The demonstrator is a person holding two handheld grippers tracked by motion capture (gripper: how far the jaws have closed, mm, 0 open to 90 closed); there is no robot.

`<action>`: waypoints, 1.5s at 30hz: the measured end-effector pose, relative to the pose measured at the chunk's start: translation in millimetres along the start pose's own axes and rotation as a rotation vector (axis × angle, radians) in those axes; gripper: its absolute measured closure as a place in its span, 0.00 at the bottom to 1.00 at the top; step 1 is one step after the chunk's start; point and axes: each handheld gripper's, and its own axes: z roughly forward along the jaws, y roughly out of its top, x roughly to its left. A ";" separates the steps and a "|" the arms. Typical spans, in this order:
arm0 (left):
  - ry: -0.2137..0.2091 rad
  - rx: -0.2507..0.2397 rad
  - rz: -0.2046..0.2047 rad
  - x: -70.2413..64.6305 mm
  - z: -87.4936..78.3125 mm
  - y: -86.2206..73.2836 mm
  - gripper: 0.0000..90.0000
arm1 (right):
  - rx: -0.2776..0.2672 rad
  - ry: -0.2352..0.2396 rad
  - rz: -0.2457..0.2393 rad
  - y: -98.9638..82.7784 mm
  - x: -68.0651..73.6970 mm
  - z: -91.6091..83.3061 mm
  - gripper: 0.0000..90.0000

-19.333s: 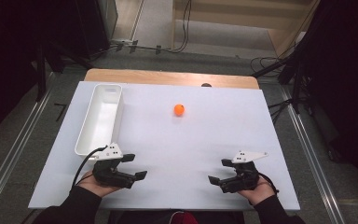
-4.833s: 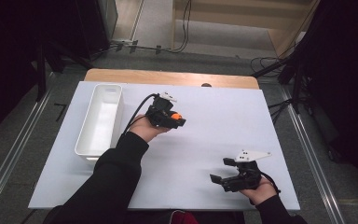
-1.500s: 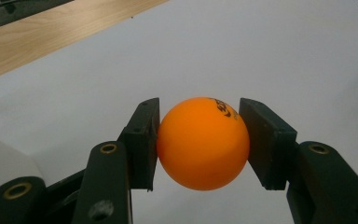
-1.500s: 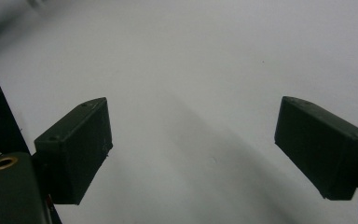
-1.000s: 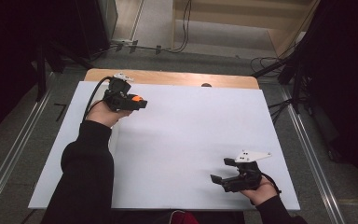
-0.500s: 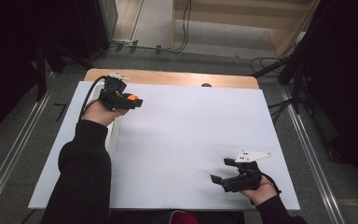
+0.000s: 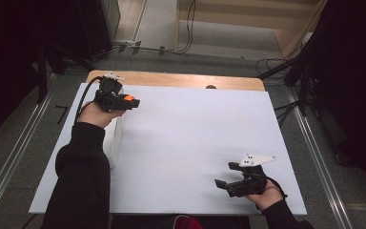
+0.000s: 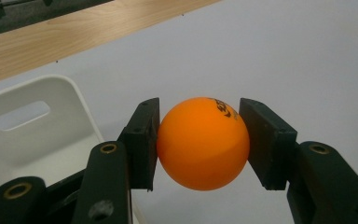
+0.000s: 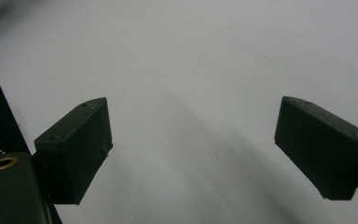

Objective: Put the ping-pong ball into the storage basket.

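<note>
Carry step: our left tongs (image 7: 129,101) pinch the ball (image 8: 203,143) at ten o'clock on the table (image 7: 195,143), just beside the tray (image 8: 37,130); next, we must shift over the tray and release; right tongs (image 7: 224,185) rest spread.

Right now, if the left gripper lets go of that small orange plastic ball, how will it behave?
The small orange plastic ball looks hollow and light, so it would likely bounce. Being round and smooth, it would probably roll across the white table unless dropped inside the white plastic tray. The left gripper pinches it only at its sides.
</note>
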 end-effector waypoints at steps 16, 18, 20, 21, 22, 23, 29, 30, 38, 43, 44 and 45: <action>0.005 -0.009 -0.035 10.4 -5.8 -3.3 0.56 | -0.001 -0.004 0.000 0.0 0.2 -0.1 0.11; 0.008 -0.012 -0.040 13.1 -7.3 -4.2 0.56 | -0.004 -0.004 -0.002 -0.1 -0.2 -0.2 0.11; 0.011 -0.013 -0.045 15.3 -8.5 -5.0 0.56 | -0.004 -0.005 -0.003 -0.1 -0.3 -0.1 0.11; 0.012 -0.015 -0.052 16.2 -9.1 -5.4 0.56 | -0.004 -0.005 -0.003 -0.1 -0.3 0.0 0.11; 0.017 -0.015 -0.054 17.3 -9.8 -5.7 0.56 | -0.003 -0.005 -0.002 0.0 -0.1 0.0 0.11; 0.022 -0.015 -0.056 18.5 -10.2 -6.2 0.56 | -0.004 -0.004 -0.002 0.0 -0.1 0.0 0.11; 0.038 -0.011 -0.070 24.2 -10.6 -8.8 0.56 | -0.004 -0.004 -0.001 0.0 -0.2 0.0 0.11; 0.042 -0.010 -0.079 26.9 -10.6 -10.0 0.56 | -0.003 -0.003 -0.002 0.0 -0.4 -0.1 0.11; 0.069 -0.011 -0.094 32.6 -11.2 -13.0 0.55 | -0.002 -0.002 0.000 0.1 -0.4 -0.1 0.11; 0.079 -0.003 -0.111 38.8 -9.9 -16.3 0.55 | -0.002 -0.003 -0.002 0.0 -0.5 0.0 0.11; 0.084 -0.005 -0.119 40.3 -10.0 -17.1 0.55 | 0.000 0.001 0.001 0.0 -0.2 0.0 0.11; 0.084 -0.005 -0.119 40.3 -10.0 -17.1 0.55 | 0.000 0.001 0.001 0.0 -0.2 0.0 0.11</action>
